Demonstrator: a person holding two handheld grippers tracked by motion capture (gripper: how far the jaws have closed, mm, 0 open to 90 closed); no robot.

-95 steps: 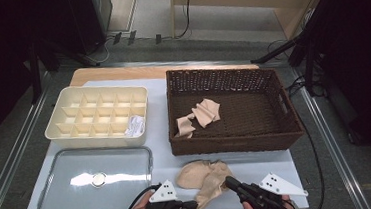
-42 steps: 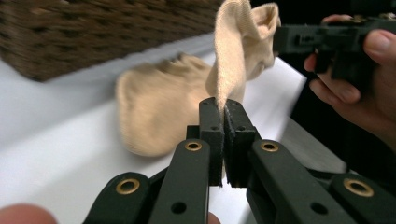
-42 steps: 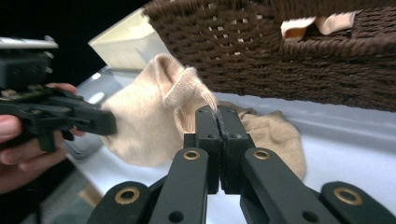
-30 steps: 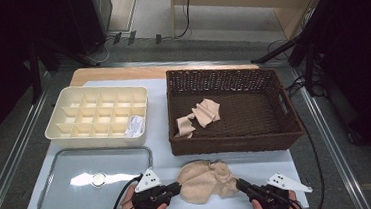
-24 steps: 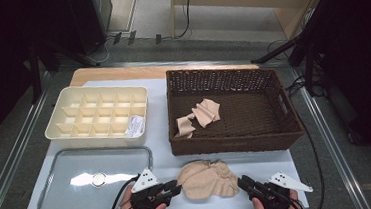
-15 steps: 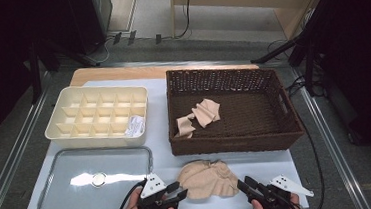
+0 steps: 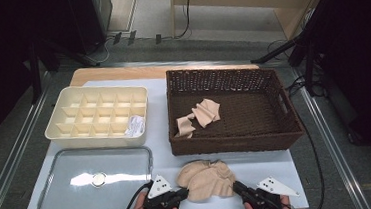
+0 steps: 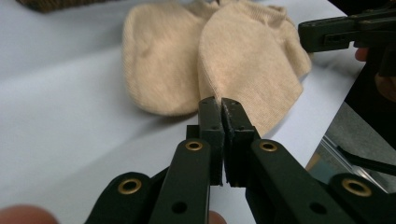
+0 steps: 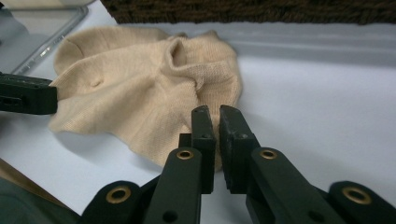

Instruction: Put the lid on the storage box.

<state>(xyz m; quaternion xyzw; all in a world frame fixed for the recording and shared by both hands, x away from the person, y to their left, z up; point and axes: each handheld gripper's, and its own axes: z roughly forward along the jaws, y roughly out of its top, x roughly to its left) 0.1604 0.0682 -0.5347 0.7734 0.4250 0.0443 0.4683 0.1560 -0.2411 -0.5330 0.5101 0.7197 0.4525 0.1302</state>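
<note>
Two jaws pinch a soft beige knitted sock pair [image 7: 205, 179] on the white tabletop [image 7: 278, 162], 6 o'clock of the brown wicker basket [image 7: 229, 108]. Left gripper [image 8: 219, 105] just closed on its hem; right gripper [image 9: 211, 112] likewise. Light, limp, drapes; grip hems.

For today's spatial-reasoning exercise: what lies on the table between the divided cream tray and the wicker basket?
Nothing: in the high view a bare strip of table separates the divided cream tray from the wicker basket.
</note>
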